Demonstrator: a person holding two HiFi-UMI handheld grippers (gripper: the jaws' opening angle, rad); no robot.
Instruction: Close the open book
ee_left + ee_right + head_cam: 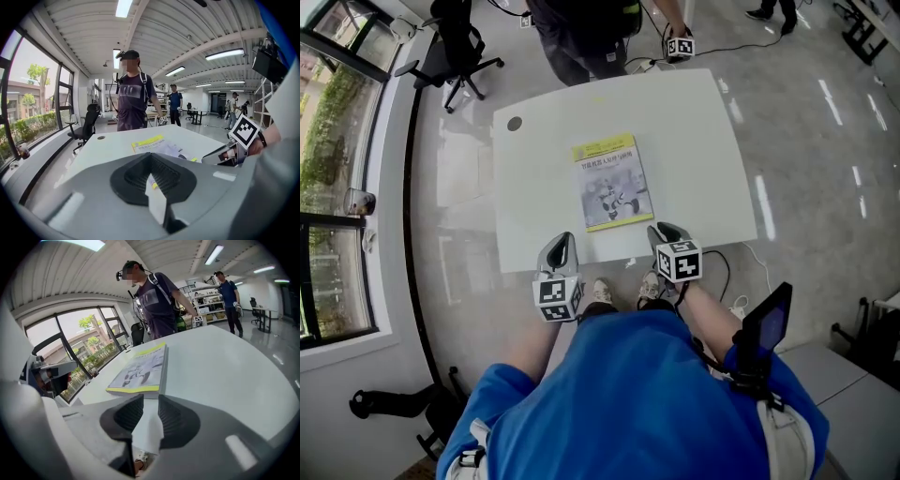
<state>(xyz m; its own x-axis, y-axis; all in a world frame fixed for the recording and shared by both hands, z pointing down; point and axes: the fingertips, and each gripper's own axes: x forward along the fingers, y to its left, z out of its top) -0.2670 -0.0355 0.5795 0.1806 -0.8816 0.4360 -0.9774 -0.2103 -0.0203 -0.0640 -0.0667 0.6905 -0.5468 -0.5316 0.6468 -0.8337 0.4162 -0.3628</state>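
Surface [694,141]: white, rounded corners; it carries only the book. A small dark round cap shows near the far left corner.
Other person [581,37]: stands at the far edge, well apart from the book; a bystander, not part of the job.
Book [611,182]: lies flat about mid-surface, yellow-banded cover up, near end well short of the near edge. No pages are spread and the page block is stacked square, so it reads as closed.
Task status: looks finished, judging by the flat cover; nothing left to fold over.
Left tongs [150,157]: at the near edge of the surface, left of the book and apart from it. Tips meet in a point and nothing is held. Probably parked there because no grip is needed.
Right tongs [150,399]: at the near edge, just short of the book's near end, aimed along its right side. A narrow gap between the pads shows only bare surface, so no hold on anything.
Why both hang back: both are clear of the cover, so neither nudges or reopens it.
Risk: low; a stray sweep forward could push the book.
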